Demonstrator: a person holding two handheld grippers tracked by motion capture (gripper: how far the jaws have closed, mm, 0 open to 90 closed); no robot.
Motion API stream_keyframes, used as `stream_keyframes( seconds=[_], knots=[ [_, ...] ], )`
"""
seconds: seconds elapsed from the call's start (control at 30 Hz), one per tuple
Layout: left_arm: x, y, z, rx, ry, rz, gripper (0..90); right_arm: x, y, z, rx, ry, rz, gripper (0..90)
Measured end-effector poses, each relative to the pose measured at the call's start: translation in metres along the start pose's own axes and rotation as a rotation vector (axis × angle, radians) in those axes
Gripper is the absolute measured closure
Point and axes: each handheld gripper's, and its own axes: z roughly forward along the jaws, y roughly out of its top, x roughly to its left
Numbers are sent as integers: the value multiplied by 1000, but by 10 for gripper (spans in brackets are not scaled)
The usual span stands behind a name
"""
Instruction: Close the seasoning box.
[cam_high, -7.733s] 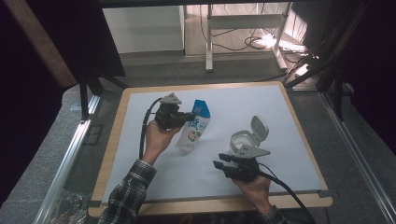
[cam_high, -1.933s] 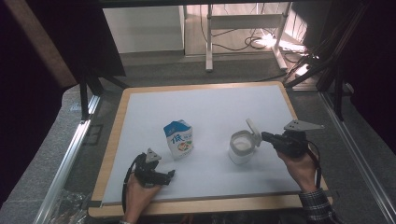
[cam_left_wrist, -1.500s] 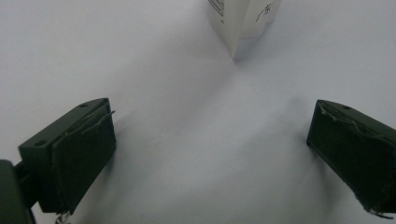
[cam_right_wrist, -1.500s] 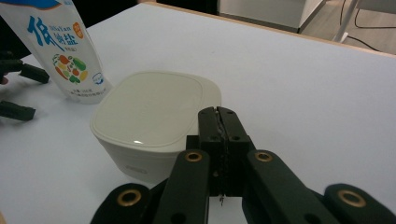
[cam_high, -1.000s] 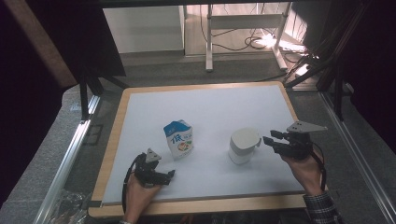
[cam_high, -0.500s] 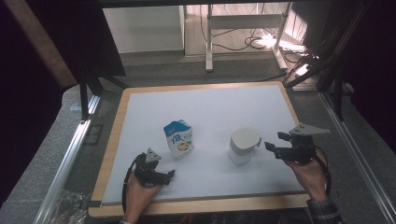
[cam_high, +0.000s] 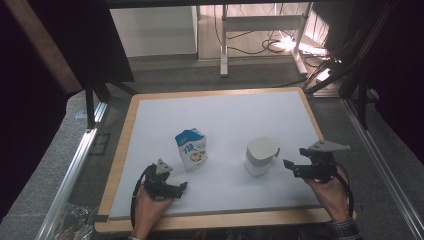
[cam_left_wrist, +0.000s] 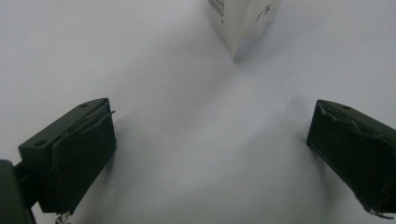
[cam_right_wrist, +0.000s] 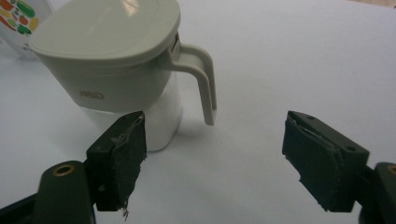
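Observation:
A white jug (cam_high: 260, 156) with its lid down stands on the white table top (cam_high: 225, 115), right of centre; in the right gripper view the jug (cam_right_wrist: 116, 70) shows its handle (cam_right_wrist: 205, 79) turned toward me. My right gripper (cam_high: 290, 168) hovers just right of it, jaws pointing at the handle. Its jaws have just been opening, and the right gripper (cam_right_wrist: 215, 154) is open with nothing between them. A blue-and-white carton (cam_high: 191, 149) stands upright left of the jug. My left gripper (cam_high: 181, 189) rests near the front edge, open and empty (cam_left_wrist: 210, 154), with the carton's base (cam_left_wrist: 240, 21) ahead.
The table top has a wooden rim (cam_high: 120, 165). Metal rails (cam_high: 75, 170) run along both sides. Behind the table stand a dark frame, a white stand (cam_high: 225, 40) and cables on the floor.
The jug's lid went from raised to shut. My right gripper then backed off to the right of the jug and its jaws spread. The left hand stayed put.

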Motion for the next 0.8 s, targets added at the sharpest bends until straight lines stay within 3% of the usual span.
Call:
stream_keyframes(
  seconds=[0.43,0.8],
  knots=[
    [0,0,0,0,1,0,9,5,-20,17,46,-17,-13,126],
    [0,0,0,-1,0,-1,9,14,-38,38,141,-50,-51,61]
  ],
)
